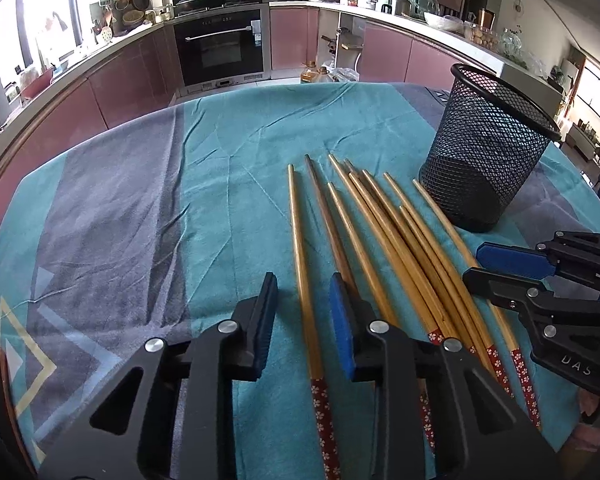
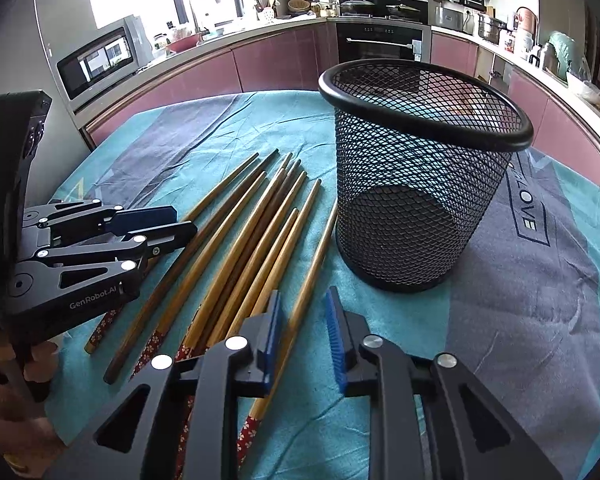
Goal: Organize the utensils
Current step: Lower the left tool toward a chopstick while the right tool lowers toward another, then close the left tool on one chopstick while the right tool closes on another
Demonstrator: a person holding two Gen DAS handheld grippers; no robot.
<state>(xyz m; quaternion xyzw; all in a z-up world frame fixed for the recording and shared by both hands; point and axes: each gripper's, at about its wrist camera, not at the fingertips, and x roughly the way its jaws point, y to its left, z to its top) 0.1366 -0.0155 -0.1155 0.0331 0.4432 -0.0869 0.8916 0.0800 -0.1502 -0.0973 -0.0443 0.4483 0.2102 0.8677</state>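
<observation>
Several wooden chopsticks (image 1: 380, 240) with red flowered ends lie side by side on the cloth, tips pointing away. My left gripper (image 1: 304, 316) is low over the leftmost chopstick (image 1: 300, 248), which runs between the blue pads without either pad pressing on it. My right gripper (image 2: 305, 332) straddles the rightmost chopstick (image 2: 316, 248) in the same way, with a gap on each side. A black mesh basket (image 2: 416, 200) stands upright and empty just right of the chopsticks (image 2: 252, 232). Each view shows the other gripper from the side: the right gripper (image 1: 474, 263) and the left gripper (image 2: 186, 220).
A teal and grey towel (image 1: 140, 220) covers the round table, wrinkled in places. A hand (image 2: 32, 360) holds the left gripper's handle. Beyond the table edge are pink kitchen cabinets, an oven (image 1: 220, 48) and a microwave (image 2: 100, 60).
</observation>
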